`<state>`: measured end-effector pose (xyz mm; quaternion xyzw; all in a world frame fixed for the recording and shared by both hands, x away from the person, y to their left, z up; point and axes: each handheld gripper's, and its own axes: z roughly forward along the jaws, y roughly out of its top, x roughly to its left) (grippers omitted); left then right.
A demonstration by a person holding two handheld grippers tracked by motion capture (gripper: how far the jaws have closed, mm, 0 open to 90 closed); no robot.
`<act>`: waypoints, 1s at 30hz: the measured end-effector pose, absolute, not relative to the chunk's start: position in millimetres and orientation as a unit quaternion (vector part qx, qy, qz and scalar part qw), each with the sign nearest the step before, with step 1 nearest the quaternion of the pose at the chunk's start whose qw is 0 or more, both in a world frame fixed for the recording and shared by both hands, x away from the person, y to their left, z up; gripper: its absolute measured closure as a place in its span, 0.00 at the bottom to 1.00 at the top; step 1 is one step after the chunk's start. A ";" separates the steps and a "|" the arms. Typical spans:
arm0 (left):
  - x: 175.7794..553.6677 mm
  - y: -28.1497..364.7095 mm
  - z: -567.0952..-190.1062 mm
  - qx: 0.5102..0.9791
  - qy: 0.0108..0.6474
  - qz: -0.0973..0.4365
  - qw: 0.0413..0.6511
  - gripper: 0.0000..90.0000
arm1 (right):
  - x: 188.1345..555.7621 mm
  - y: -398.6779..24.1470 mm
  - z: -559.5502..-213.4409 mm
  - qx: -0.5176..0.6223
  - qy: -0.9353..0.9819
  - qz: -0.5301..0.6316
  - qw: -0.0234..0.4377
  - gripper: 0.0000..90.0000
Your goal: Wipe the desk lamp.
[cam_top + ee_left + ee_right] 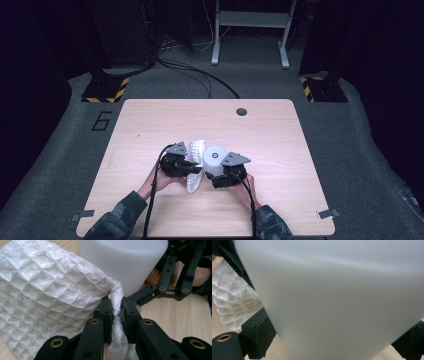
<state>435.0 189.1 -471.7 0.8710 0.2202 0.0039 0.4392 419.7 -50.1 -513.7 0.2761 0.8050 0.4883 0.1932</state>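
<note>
Broadly, the work sits near the middle of the wooden table (150, 125), a little toward the person's edge: a white waffle-weave cloth (50, 290) is being brought against a white translucent container (332, 300), apparently to wipe its wall. The container is the biggest piece in play, standing upright with the right gripper (229, 176) clamped around its lower body, jaws spread wide on either flank; in the right gripper view the black jaws show at both lower corners with the plastic wall between them. The cloth comes next, hanging in a loose fold just to the left of the container and touching or nearly touching its side. The left gripper (116, 315) has its jaws pinched tight on a bunched edge of that cloth, the fabric squeezed into a narrow rope between them. To do this step well, the right hand (247, 187) should probably keep the container planted and level so it neither tips nor spins, while the left hand (157, 182) presses the broad flat of the cloth, not the pinched corner, against the wall and drags it around. Little stands in the way: the right gripper's own linkage (172, 282) close beside the container limits how far the cloth can sweep on that side, and the 2 trailing cables (150, 210) run back toward the person. Smaller still, a dark round grommet hole (241, 111) lies well apart near the far edge.
</note>
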 end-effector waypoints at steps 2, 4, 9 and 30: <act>435.4 188.6 -474.1 0.870 0.221 0.004 0.441 0.90 | 419.6 -50.1 -513.7 0.276 0.805 0.488 0.193 0.09; 435.9 187.8 -477.8 0.870 0.225 0.001 0.439 0.90 | 419.6 -50.1 -513.7 0.276 0.805 0.488 0.193 0.09; 438.2 185.8 -485.6 0.875 0.224 -0.005 0.428 0.90 | 419.7 -50.0 -513.7 0.277 0.805 0.488 0.193 0.09; 445.1 179.9 -511.2 0.885 0.241 -0.033 0.396 0.91 | 419.2 -49.6 -513.8 0.279 0.805 0.488 0.192 0.09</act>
